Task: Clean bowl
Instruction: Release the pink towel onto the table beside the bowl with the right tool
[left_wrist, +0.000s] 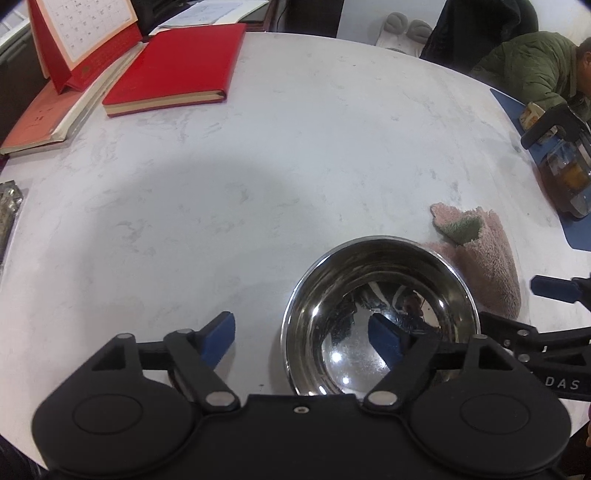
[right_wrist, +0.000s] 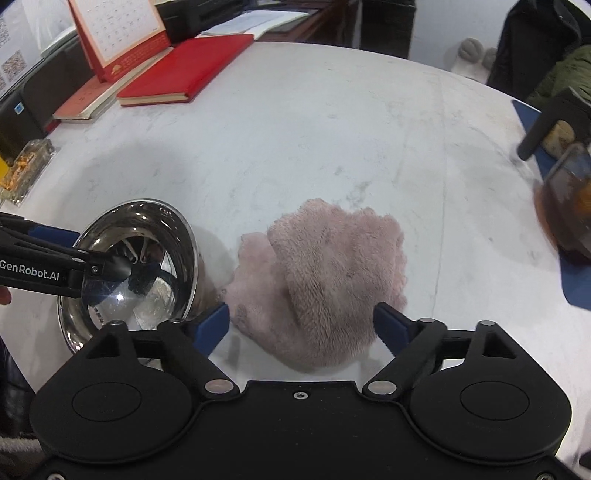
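Note:
A shiny steel bowl (left_wrist: 380, 314) stands on the white marble table (left_wrist: 258, 184). My left gripper (left_wrist: 303, 338) is open and straddles the bowl's near-left rim: one blue pad is inside the bowl, the other outside on the left. A crumpled pink cloth (left_wrist: 487, 258) lies just right of the bowl. In the right wrist view the bowl (right_wrist: 129, 266) is at the left with the left gripper reaching into it. My right gripper (right_wrist: 301, 330) is open, its blue pads on either side of the near part of the pink cloth (right_wrist: 317, 280).
Red notebooks (left_wrist: 177, 70) and a desk calendar (left_wrist: 81, 37) lie at the far left. A glass teapot (left_wrist: 565, 177) stands on a blue mat (left_wrist: 576, 229) at the right edge. A person in a green jacket (left_wrist: 532, 70) sits beyond the table. A clear box (right_wrist: 26, 170) lies at the left edge.

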